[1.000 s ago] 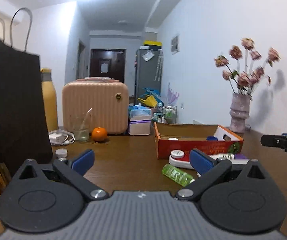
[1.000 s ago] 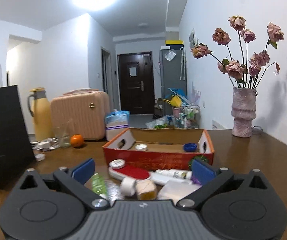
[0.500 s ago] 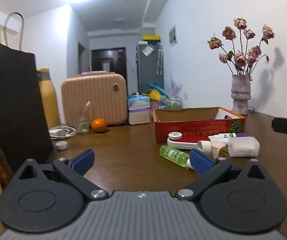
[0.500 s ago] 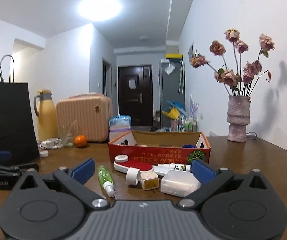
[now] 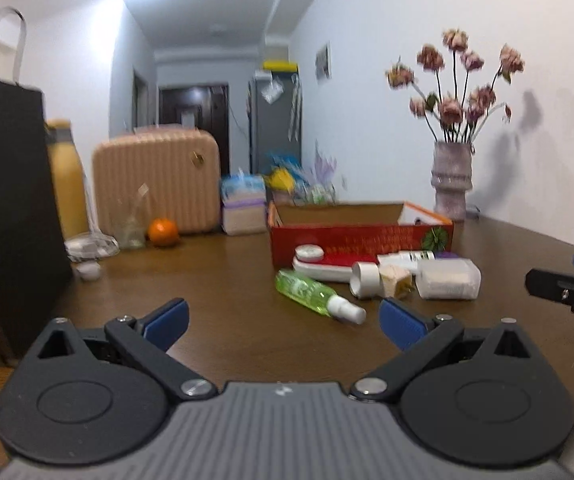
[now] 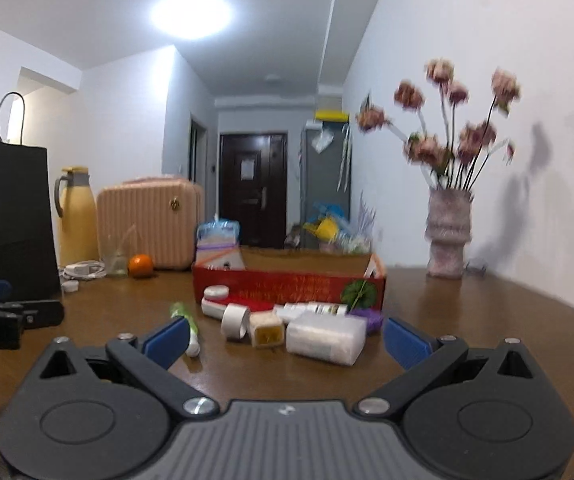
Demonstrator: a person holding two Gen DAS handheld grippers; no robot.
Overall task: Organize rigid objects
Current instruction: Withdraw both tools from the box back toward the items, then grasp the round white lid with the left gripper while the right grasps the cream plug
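Observation:
A red cardboard box [image 5: 361, 236] [image 6: 287, 286] stands open on the brown table. In front of it lie a green spray bottle [image 5: 314, 291] [image 6: 186, 322], a white tape roll [image 5: 365, 279] [image 6: 234, 321], a small cream cube [image 5: 395, 281] [image 6: 265, 330], a clear plastic box [image 5: 448, 279] [image 6: 325, 338], a white-and-red case [image 5: 319, 266] [image 6: 223, 307] and a white tube [image 5: 407, 257] [image 6: 313, 309]. My left gripper [image 5: 283, 320] is open and empty, short of the green bottle. My right gripper [image 6: 285, 338] is open and empty, just short of the cube and plastic box.
A black paper bag [image 5: 3, 216] stands at the left with a yellow flask [image 5: 67, 184], a pink case [image 5: 157, 182], a glass [image 5: 131, 228] and an orange [image 5: 163, 232] behind. A vase of flowers [image 5: 451, 182] [image 6: 447, 236] stands at the back right.
Both grippers have drawn back and lower from the box, so the loose items lie farther ahead. Both stay open and empty.

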